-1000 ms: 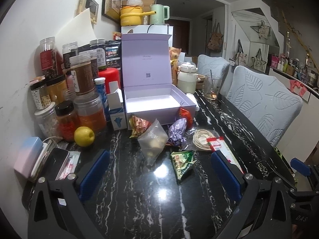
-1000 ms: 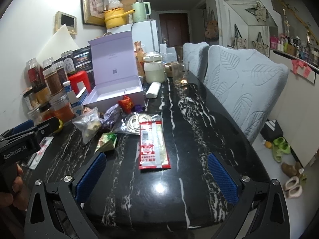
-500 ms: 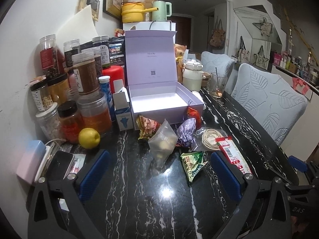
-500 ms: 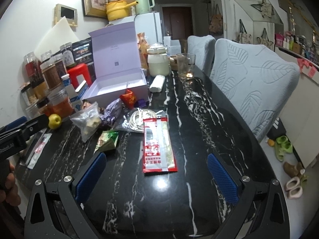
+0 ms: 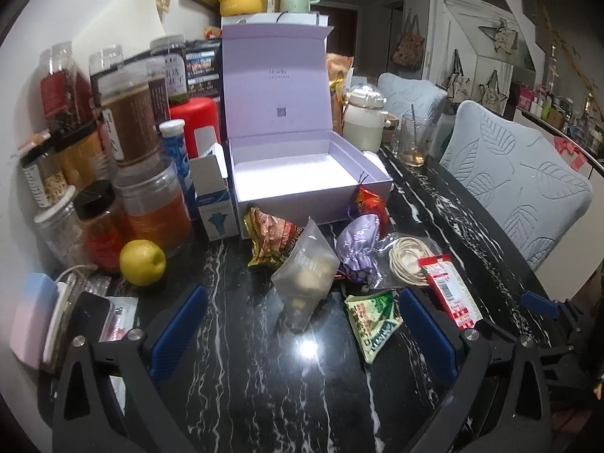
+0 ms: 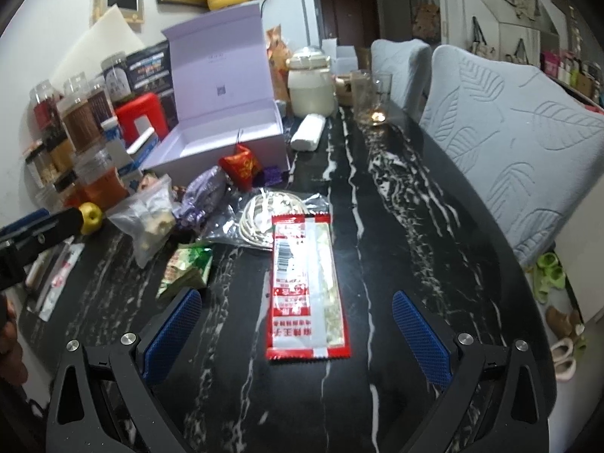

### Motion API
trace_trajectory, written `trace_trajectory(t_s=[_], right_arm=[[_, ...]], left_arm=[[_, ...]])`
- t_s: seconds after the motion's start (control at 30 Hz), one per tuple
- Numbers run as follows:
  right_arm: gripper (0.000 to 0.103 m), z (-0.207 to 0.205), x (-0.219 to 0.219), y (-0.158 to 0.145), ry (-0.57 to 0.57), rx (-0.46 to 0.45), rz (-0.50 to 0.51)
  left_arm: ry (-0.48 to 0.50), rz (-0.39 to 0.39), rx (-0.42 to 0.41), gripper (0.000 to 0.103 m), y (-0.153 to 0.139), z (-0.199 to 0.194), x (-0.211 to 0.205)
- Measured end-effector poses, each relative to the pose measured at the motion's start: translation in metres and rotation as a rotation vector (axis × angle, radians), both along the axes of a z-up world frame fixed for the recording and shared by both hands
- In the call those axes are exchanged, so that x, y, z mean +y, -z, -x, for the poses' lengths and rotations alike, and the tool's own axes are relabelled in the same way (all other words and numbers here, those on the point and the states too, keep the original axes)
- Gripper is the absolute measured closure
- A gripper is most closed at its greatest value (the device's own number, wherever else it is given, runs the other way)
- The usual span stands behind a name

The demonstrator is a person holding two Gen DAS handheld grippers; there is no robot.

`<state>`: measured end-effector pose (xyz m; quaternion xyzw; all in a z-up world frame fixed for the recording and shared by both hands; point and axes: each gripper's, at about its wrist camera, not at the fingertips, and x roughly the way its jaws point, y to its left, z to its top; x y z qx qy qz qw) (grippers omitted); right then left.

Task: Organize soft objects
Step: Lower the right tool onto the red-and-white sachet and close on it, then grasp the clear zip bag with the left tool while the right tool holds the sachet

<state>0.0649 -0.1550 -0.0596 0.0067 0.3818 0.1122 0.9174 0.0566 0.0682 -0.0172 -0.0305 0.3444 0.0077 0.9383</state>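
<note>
Both grippers are creeping fwd vs a sec ago, so the pile of soft packets is sitting closer in each wrist view now. Left gripper (image 5: 302, 324) is hovering over the black marble desk (image 5: 264, 385) w/ jaws spread wide, holding nothing; the clear zip bag (image 5: 305, 275) is lying just ahead, between the blue pads. Right gripper (image 6: 296, 332) is also hanging w/ jaws wide apart & empty, and the red-and-white sachet (image 6: 305, 287) is lying flat on the desk betw. its pads, not touching either. Green snack packet (image 5: 373, 321) is resting just beside the left gripper's right pad; in the right wrist view it's lying near that gripper's left pad. Behind the zip bag, a purple drawstring pouch (image 5: 358, 245), a crinkled orange-brown snack wrapper (image 5: 270, 238) & a small red pouch (image 5: 368, 204) are crowding against the front wall of the lilac box (image 5: 313, 196), which is standing open, lid upright, inside bare. Coil of pale cord in clear plastic (image 5: 406, 260) is lying next to the sachet's far end. A yellow lemon-like fruit (image 5: 142, 262) is sitting left of the pile, in front of the jars (image 5: 151, 204). Two grey leaf-pattern chairs (image 6: 509, 151) are lining the desk's right side.
</note>
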Motion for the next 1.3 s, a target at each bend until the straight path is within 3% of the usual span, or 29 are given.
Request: trace_trajectory(t_s=[0.17,0.53,0.63,0.73,0.8,0.83,0.87,1.3], right_arm=[[0.0,-0.023,0.003,0.014,-0.016,0.042,0.011],[0.0,-0.061,0.01,0.041,-0.033,0.12,0.029],[0.008,-0.067,0.012,0.046,-0.031,0.141,0.046],[0.026,-0.068,0.014,0.046,-0.027,0.125,0.093],[0.032,-0.068,0.017,0.046,-0.021,0.122,0.123],[0.04,-0.07,0.018,0.046,-0.021,0.118,0.129],[0.055,-0.07,0.018,0.045,-0.022,0.111,0.126],[0.059,-0.071,-0.004,0.033,0.006,0.081,-0.02]], left_arm=[[0.012,0.0,0.039,0.0,0.015,-0.024,0.002],[0.009,0.076,0.109,0.0,0.036,-0.062,0.015],[0.014,0.116,0.125,0.0,0.04,-0.07,0.018],[0.017,0.125,0.128,0.0,0.041,-0.074,0.019],[0.019,0.128,0.128,0.0,0.041,-0.075,0.019],[0.021,0.131,0.129,0.0,0.041,-0.076,0.019],[0.022,0.136,0.132,0.0,0.041,-0.077,0.02],[0.029,0.184,0.195,0.0,0.065,-0.094,0.019]])
